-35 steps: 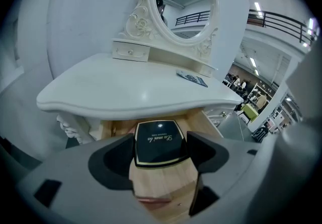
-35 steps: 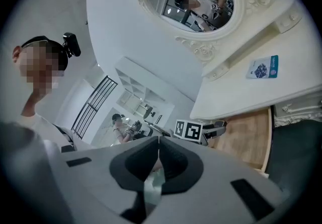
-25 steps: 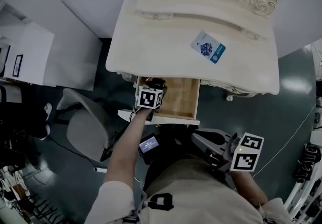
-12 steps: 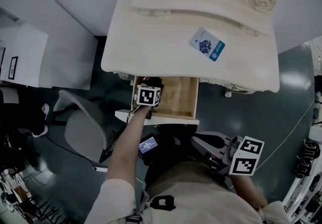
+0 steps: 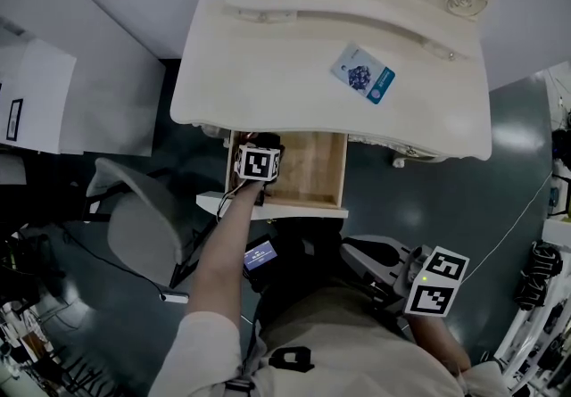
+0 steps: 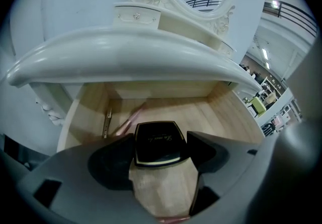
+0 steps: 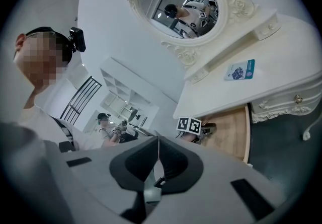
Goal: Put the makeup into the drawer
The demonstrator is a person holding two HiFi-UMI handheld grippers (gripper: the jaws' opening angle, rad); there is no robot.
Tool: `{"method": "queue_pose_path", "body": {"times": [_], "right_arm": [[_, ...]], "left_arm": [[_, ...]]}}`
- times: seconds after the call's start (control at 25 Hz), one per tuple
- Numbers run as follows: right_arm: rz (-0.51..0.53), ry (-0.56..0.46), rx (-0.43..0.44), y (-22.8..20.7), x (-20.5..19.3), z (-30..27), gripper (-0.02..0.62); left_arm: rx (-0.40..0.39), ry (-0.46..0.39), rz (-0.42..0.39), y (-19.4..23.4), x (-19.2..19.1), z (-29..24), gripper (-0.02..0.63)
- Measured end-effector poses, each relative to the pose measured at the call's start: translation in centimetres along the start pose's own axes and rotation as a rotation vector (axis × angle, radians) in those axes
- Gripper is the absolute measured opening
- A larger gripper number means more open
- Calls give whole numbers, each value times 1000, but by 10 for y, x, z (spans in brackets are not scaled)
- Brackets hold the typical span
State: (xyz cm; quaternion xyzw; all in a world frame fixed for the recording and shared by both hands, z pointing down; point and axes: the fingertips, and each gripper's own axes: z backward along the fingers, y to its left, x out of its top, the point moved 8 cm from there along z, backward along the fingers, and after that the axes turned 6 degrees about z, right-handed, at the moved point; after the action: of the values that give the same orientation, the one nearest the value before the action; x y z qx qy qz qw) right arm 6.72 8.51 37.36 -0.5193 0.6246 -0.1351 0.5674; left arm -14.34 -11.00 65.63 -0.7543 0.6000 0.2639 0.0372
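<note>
The black makeup compact (image 6: 157, 140) sits flat between the jaws of my left gripper (image 6: 160, 151), which are clamped on its two sides. It hangs just over the wooden floor of the open drawer (image 6: 226, 117), towards the near end, under the overhanging edge of the dressing table (image 5: 268, 74). I cannot tell whether its underside touches the wood yet.

I judge this to be the placing step, nearly done: the compact is inside the drawer's walls and only needs letting go. The next move calls for a small drop until it rests, then opening the jaws and drawing straight back towards me, without catching the drawer front.

My right gripper (image 7: 158, 142) is closed with nothing in it, held back by my body, well apart from the drawer.

Only the left gripper view shows the compact and a blurred pinkish slender thing (image 6: 128, 119) lying ahead of it and to its left; I cannot say what that is. The head view hides all this under the gripper's marker cube, but shows a card (image 5: 363, 74) on the tabletop beyond the drawer.
</note>
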Motion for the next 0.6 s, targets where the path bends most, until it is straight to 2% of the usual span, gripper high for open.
{"method": "queue_pose_path", "body": {"times": [0.36, 0.6], "right_arm": [[5, 9, -17, -1, -6, 8, 28], [13, 11, -13, 1, -5, 12, 28]], "left_arm": [[23, 31, -20, 2, -2, -9, 371], [-15, 78, 13, 0, -4, -10, 371]]}}
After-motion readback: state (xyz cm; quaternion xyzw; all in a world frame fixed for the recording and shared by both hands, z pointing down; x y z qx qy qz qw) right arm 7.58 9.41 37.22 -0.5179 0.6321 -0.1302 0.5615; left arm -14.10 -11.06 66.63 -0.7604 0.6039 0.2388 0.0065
